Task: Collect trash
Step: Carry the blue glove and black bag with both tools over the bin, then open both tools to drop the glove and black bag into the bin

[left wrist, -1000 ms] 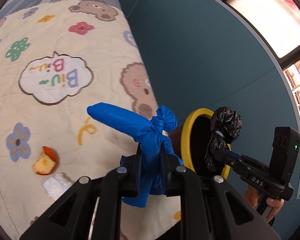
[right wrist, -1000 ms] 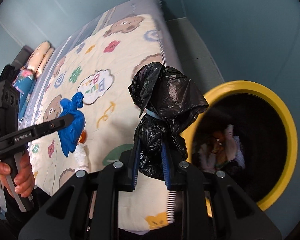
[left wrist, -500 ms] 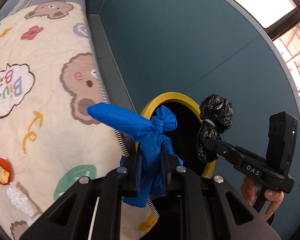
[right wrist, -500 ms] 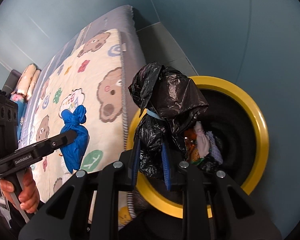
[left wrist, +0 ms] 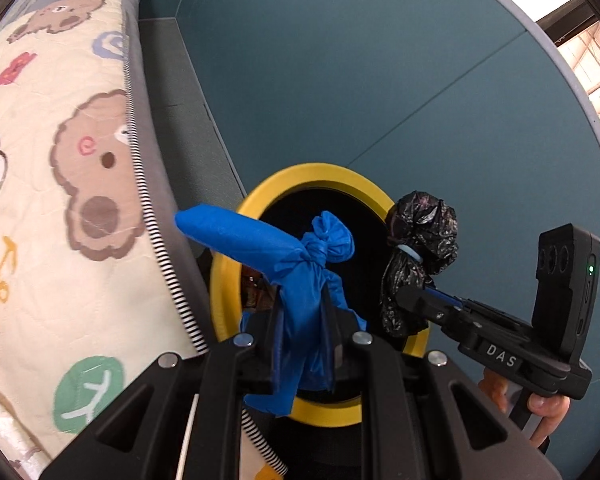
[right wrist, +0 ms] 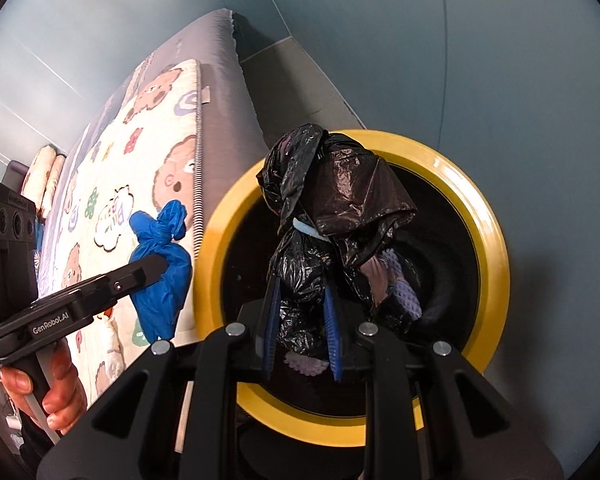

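While both tied bags hang over the yellow-rimmed bin (right wrist: 496, 248), the task stands at the drop-off stage and neither bag is released yet. The left gripper (left wrist: 306, 344) has its jaws clamped on the blue bag (left wrist: 300, 288), gripping it just below the knot; in the left wrist view the bag sits over the near edge of the bin mouth. The right gripper (right wrist: 302, 332) has its jaws closed on the black bag (right wrist: 340, 208), which hangs directly above the bin opening.

Crumpled refuse, including pale knobbly pieces, already lies inside the bin, so earlier collection appears done. Remaining steps, as a judgement: open each pair of jaws over the bin. A white crumpled scrap and an orange fragment show at the lower left edge of the bed (left wrist: 40, 160), so more pickup may follow.

Materials: the blue bag is a matte, finely creased film, stretched into a stiff tube on one side of the knot. The black bag is thin, glossy, heavily wrinkled plastic, cinched by a pale band. The bin rim is smooth, hard and circular. The bed cover is quilted fabric with a striped edge trim.
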Motion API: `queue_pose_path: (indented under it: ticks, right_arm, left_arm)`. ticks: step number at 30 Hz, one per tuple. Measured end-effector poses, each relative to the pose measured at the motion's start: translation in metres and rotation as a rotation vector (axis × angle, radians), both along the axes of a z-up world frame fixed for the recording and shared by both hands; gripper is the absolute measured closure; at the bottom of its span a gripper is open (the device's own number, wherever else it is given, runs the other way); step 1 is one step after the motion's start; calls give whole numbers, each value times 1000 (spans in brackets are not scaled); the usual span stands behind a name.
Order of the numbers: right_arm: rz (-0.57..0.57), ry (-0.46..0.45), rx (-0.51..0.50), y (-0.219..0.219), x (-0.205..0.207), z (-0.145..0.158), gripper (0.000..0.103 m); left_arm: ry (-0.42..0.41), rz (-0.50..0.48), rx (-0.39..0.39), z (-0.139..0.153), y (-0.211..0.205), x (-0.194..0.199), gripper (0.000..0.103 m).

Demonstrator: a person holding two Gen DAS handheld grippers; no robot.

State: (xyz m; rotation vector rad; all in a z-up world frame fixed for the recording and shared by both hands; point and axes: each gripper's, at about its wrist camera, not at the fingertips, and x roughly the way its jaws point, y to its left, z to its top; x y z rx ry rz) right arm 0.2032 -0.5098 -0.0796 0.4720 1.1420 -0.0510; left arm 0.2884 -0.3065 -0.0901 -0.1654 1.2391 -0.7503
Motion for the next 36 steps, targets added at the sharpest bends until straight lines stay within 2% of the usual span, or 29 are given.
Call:
queue_pose_path:
  ticks: [9, 12, 15, 17, 21, 23, 24, 27, 30, 36]
  right_arm:
    - [-4, 19, 23, -7, 1, -13, 81]
    - [-11, 20, 25, -9, -1, -13, 79]
    - [-25, 24, 19, -6, 4, -14, 76]
    - [-35, 25, 20, -8, 3, -14, 73]
    - [-55, 23, 24, -8, 0, -12, 65]
    - [-57, 17, 20, -7, -3, -9, 63]
    - [-56, 10, 19, -5, -5, -7, 59]
    - [-40, 2, 19, 1, -9, -4, 54]
    - [-18, 2, 24, 11, -10, -2, 50]
    - [59, 7, 24, 45, -8, 3, 50]
  left_arm:
    - [15, -17, -1, -14, -19, 0, 86]
    - [9, -16, 0, -15, -16, -1, 80]
    - [7, -11, -2, -14, -12, 0, 69]
    - [4, -6, -11, -13, -11, 0, 55]
    - [-23, -6, -12, -10, -2, -5, 41]
    - [-43, 1, -10, -7, 6, -6, 31]
    - [-52, 2, -11, -5, 11, -6, 30]
    - [-70, 17, 8, -4, 30, -2, 26]
    - [-76, 38, 40, -6, 57, 1, 25]
    - [-96, 97, 104, -10, 117, 6, 25]
